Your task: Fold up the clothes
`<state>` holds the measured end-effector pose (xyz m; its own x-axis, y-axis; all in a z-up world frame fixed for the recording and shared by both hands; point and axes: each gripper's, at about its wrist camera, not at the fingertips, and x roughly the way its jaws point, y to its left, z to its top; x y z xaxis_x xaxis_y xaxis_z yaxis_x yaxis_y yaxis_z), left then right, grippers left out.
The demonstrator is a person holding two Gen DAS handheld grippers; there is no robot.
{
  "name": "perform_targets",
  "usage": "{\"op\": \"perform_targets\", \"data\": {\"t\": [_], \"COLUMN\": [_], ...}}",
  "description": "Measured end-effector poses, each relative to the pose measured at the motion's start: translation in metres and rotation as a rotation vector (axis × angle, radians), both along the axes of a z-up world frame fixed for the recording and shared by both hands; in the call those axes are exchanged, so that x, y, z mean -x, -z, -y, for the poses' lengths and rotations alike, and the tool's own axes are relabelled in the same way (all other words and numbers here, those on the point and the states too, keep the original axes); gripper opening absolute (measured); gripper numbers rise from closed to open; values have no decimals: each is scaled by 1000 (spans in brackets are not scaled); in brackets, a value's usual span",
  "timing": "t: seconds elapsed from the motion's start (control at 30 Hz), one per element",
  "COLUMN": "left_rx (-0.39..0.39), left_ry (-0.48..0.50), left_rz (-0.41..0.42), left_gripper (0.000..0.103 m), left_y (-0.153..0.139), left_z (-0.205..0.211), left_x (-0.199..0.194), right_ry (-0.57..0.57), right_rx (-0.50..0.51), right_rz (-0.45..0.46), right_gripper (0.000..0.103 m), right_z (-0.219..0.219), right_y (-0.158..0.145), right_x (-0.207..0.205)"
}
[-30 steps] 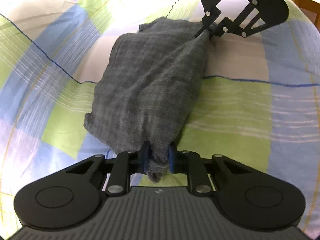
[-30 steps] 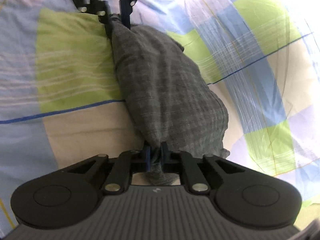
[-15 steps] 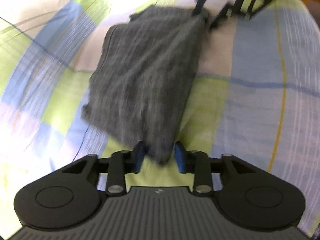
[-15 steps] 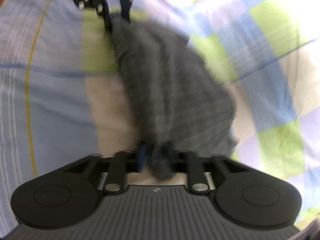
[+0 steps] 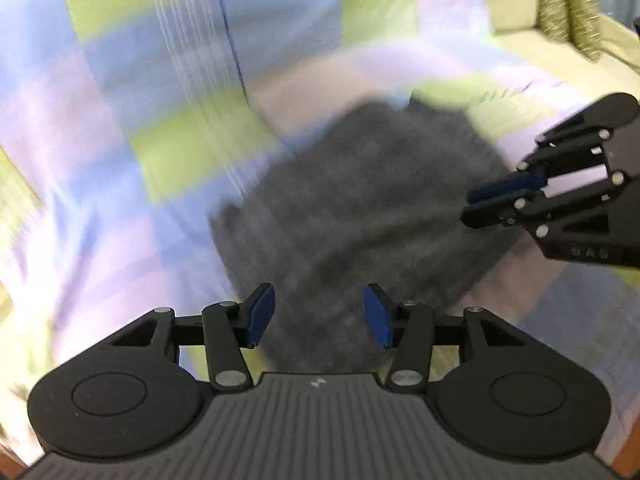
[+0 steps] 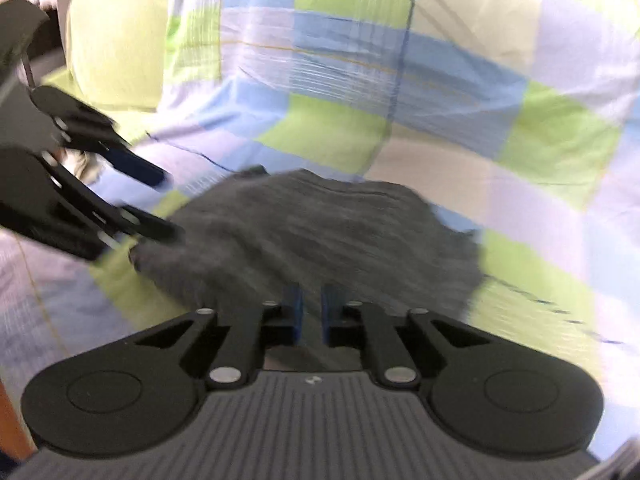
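Note:
A dark grey garment (image 5: pixel 360 200) lies bunched in a folded heap on the checked bed sheet (image 5: pixel 160 152). My left gripper (image 5: pixel 319 316) hovers over its near edge. Its blue pads (image 5: pixel 260 316) stand wide apart and are still opening, and the cloth lies under them, not pinched. My right gripper (image 5: pixel 470 206) comes in from the right over the garment's edge with its jaws drawn together. In the right wrist view the garment (image 6: pixel 320 232) fills the middle. The right gripper (image 6: pixel 313 314) shows only a narrow slit, with nothing pinched. The left gripper (image 6: pixel 164 204) stands open at the left.
The sheet (image 6: pixel 340 132) has green, blue and lilac squares and spreads all round the garment. A pale green cushion (image 6: pixel 116 48) sits at the far end, with a patterned pillow (image 5: pixel 568 4) beside it. A wooden edge (image 6: pixel 8 420) shows at the lower left.
Both grippers let go of the garment's ends, which they pinched a second ago, and rolled round. The left jaws spread wide. The stretched cloth now rests as a heap.

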<state>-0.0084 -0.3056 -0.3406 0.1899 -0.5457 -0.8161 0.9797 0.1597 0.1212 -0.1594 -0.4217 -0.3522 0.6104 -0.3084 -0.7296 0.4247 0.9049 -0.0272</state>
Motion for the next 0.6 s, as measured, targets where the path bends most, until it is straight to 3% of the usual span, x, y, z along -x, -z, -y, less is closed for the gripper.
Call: {"op": "perform_targets", "data": {"t": [0.07,0.13,0.27,0.37,0.4,0.47,0.53,0.6], "left_rx": [29,16,-100,-148,-148,-124,-95,-67], "left_ry": [-41,-101,-264,-353,-363,-370,-381,-388], "left_rz": [-5,4,-53,-76,-71,-60,-66,-75], "left_gripper": [59,65,67,67,68,70,79,79], "left_y": [-3,-8,-21,-49,-59,-89,-113,-141], "left_z": [-8,-18,-33,-47,-55,-71,-79,-95], "left_x": [-6,-11,-25,-16,-9,8,21,39], "right_ry": [71,155,363,520,547,605,618,610], "right_rx": [39,104,103,-35,-74,-173,-218,-224], "right_rz": [-74,-110,-237,-101,-68,29,93,128], "right_gripper": [2,2,11,23,33,38,41,49], "right_z": [3,-3,-5,-26,-31,-53,-77,-96], "right_y": [16,11,-1,-34,-41,-65,-87,-105], "right_x": [8,28,65,104,109,119,119,116]}}
